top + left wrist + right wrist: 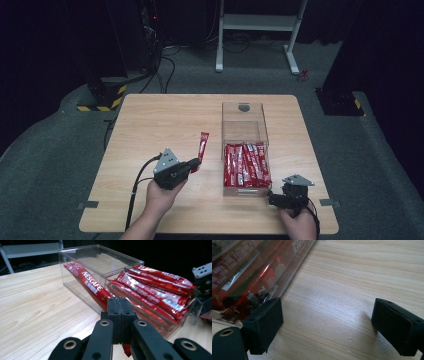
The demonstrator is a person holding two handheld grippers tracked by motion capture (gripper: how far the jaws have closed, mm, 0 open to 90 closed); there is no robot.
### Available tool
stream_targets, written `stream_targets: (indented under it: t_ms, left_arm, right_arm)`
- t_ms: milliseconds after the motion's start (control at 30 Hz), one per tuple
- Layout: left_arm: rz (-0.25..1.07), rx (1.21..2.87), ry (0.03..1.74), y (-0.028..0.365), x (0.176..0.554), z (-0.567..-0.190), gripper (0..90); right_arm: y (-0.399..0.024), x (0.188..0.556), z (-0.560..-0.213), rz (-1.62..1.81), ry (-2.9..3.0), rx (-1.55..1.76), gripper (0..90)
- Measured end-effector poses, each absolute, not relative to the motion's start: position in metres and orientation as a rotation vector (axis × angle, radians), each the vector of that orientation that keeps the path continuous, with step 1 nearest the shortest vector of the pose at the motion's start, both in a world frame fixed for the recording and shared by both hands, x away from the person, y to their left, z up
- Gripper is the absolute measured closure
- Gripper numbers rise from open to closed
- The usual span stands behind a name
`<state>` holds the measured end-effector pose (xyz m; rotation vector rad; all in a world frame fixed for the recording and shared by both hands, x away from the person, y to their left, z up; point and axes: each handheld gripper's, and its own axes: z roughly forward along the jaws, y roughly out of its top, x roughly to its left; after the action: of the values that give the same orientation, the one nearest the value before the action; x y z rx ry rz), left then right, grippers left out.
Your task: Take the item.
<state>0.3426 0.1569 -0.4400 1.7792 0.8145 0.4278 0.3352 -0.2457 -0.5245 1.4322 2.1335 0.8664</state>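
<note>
So I had the left gripper [196,162] clamped on one sachet [202,145] mid-frame, most already boxed [245,117], right gripper [272,196] wide.

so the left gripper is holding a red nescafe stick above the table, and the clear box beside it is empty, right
Not quite: the clear box isn't empty. The high view shows its near half packed with red Nescafe sticks. The rest holds: the left gripper has its jaws shut on one red Nescafe stick, raised above the table.
</note>
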Motion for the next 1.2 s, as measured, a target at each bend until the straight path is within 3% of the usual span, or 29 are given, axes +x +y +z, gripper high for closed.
stream_targets:
  t_ms: [1200]
  left_arm:
    - [0.464, 1.725, 0.964, 0.216, 0.370, -0.461, 89.9]
  right_arm:
    - [-0.246, 0.335, -0.525, 0.866, 2.133, 1.432, 10.2]
